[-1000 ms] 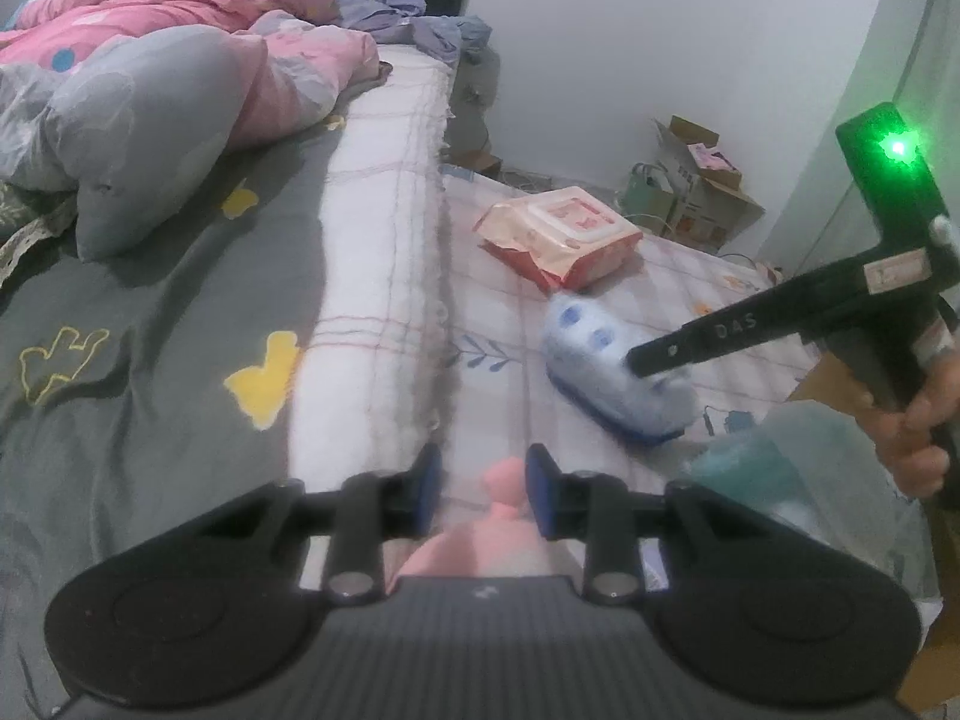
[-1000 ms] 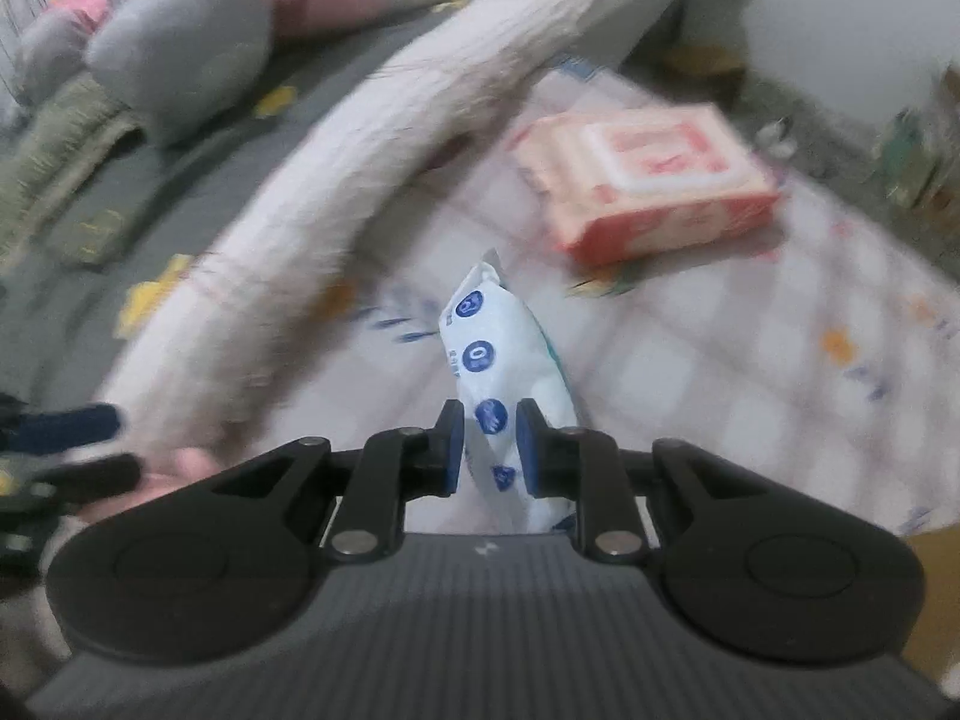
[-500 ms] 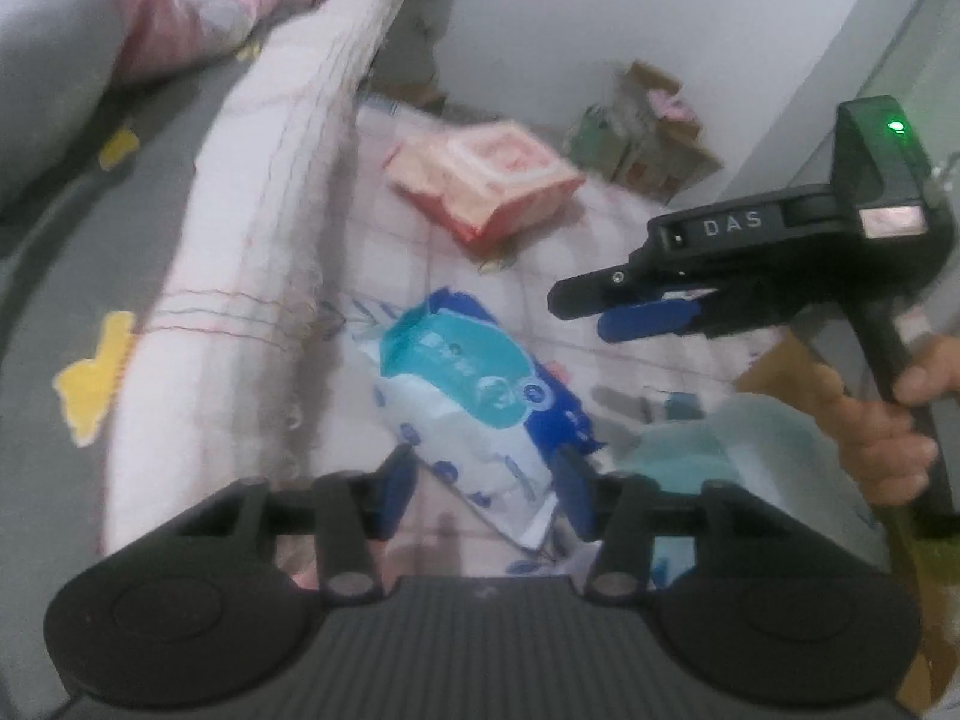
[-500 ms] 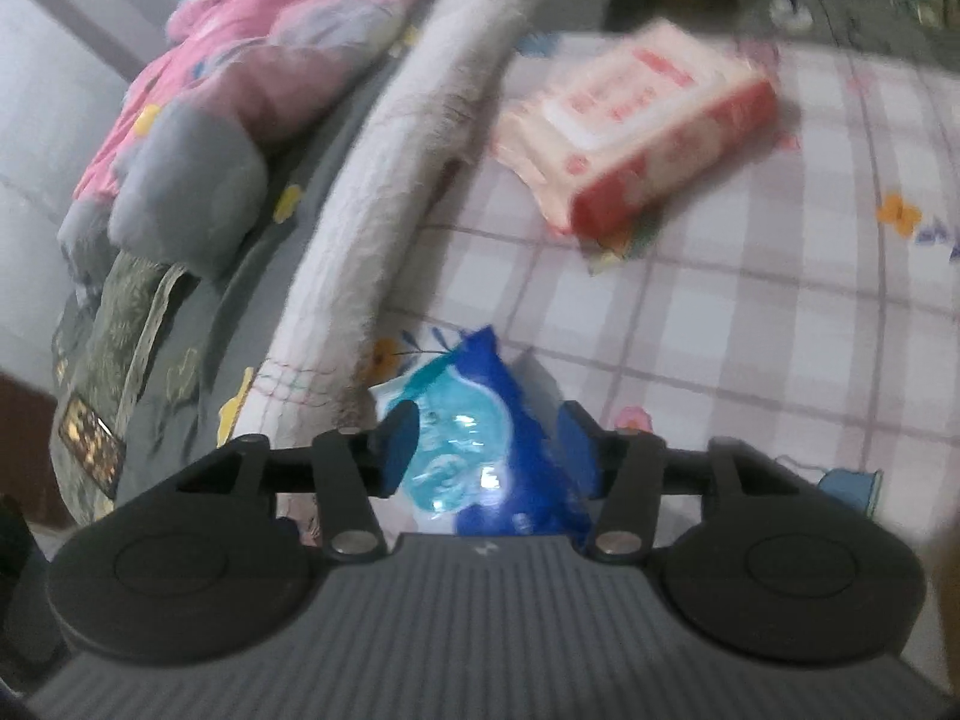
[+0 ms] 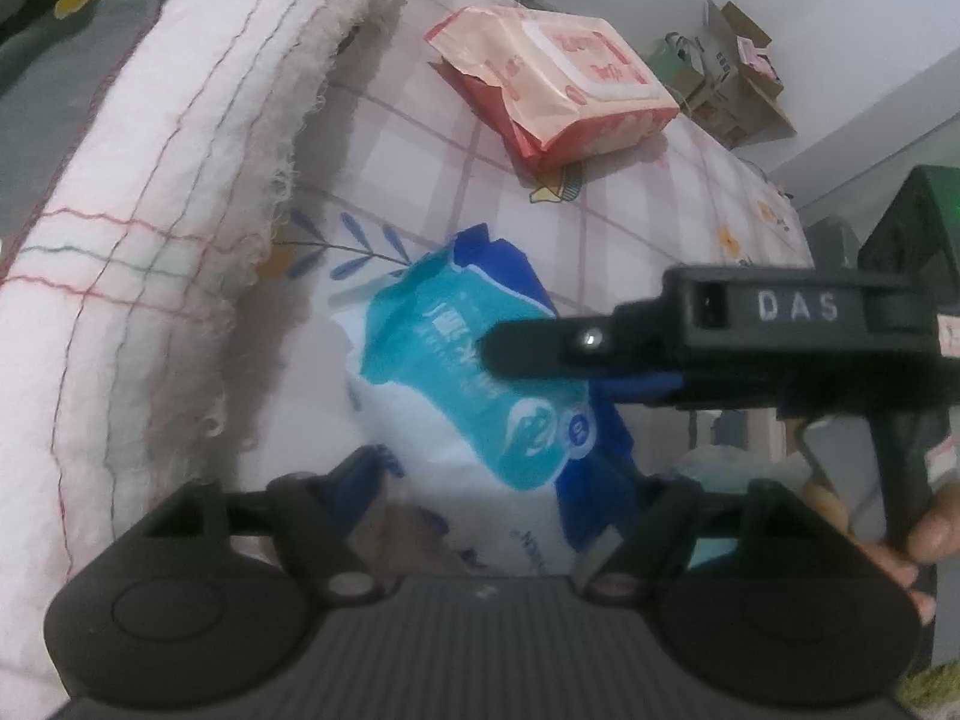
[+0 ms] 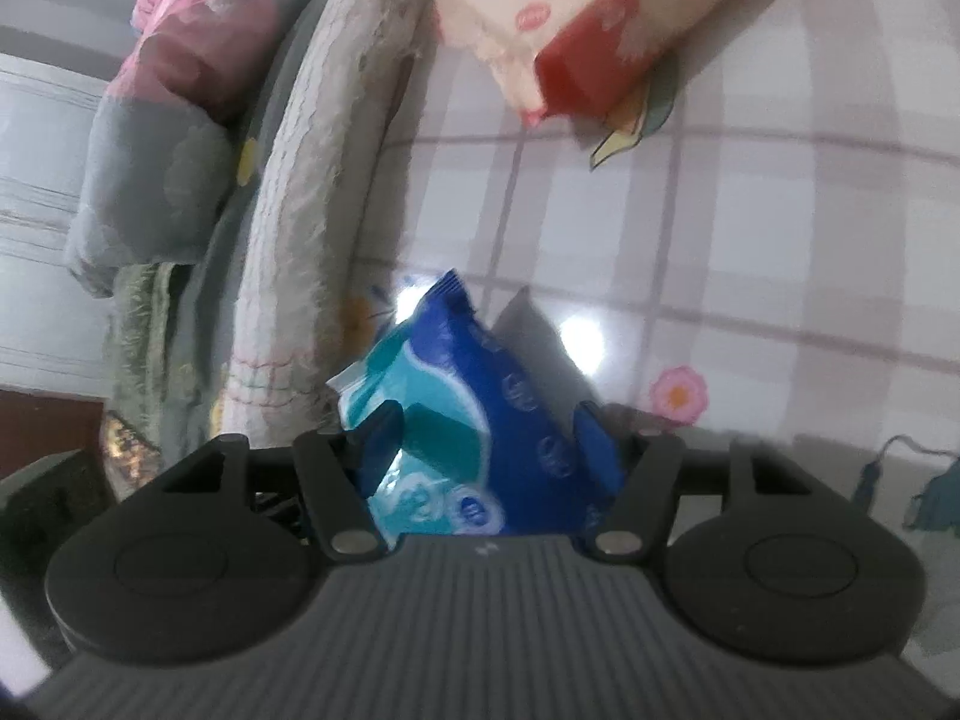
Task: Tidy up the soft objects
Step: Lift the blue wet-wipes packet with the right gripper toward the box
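Note:
A blue, teal and white soft pack (image 5: 474, 396) lies on the checked sheet (image 5: 630, 222). My left gripper (image 5: 504, 480) is open, its fingers either side of the pack's near end. My right gripper (image 6: 486, 432) is open too, its jaws straddling the same pack (image 6: 474, 438); its fingers (image 5: 540, 348) reach over the pack from the right in the left wrist view. A red and cream wipes pack (image 5: 558, 84) lies farther back on the sheet and shows in the right wrist view (image 6: 600, 12).
A thick white fringed blanket roll (image 5: 150, 192) runs along the left of the sheet. A grey and pink duvet (image 6: 162, 138) lies beyond it. Cardboard boxes (image 5: 732, 78) stand by the wall. A pale plastic bag (image 5: 720, 462) sits at the right.
The right gripper let go of the pack, which now lies flat. Both grippers opened wider and closed in around it. The left gripper released a pink item.

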Demonstrator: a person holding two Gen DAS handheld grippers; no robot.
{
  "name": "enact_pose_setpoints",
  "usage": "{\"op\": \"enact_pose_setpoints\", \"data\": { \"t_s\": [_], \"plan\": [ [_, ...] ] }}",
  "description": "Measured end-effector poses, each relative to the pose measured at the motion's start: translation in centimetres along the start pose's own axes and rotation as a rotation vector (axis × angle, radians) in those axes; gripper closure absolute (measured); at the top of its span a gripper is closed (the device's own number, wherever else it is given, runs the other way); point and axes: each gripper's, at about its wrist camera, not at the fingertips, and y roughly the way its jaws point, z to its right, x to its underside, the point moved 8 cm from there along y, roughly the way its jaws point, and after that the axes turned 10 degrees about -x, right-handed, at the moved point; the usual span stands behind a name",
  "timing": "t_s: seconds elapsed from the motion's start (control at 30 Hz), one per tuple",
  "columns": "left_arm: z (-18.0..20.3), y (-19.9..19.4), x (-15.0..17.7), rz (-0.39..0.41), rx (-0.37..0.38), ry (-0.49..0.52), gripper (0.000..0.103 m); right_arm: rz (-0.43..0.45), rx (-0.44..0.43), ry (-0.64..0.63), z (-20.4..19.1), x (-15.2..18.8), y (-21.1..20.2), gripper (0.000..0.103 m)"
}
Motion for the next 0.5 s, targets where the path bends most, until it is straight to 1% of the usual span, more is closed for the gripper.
{"op": "enact_pose_setpoints", "data": {
  "t_s": [0.03, 0.17, 0.2, 0.27, 0.5],
  "plan": [
    [0.2, -0.1, 0.0, 0.005, 0.01, 0.001, 0.033, -0.002, 0.001, -0.006, -0.1, 0.1, 0.0, 0.042],
    [0.3, -0.5, -0.5, 0.029, 0.001, -0.014, 0.042, 0.0, -0.002, 0.01, 0.0, 0.4, -0.5, 0.05],
    [0.3, -0.8, -0.4, 0.031, 0.002, -0.015, 0.043, 0.001, -0.005, 0.018, 0.1, 0.3, -0.5, 0.053],
    [0.3, -1.4, -0.4, 0.037, 0.007, -0.012, 0.045, 0.006, -0.011, 0.024, -0.2, 0.6, -0.9, 0.055],
    [1.6, -6.0, 1.1, 0.101, 0.031, 0.03, 0.047, 0.052, -0.04, 0.021, -2.5, 2.5, -4.2, 0.057]
  ]
}}
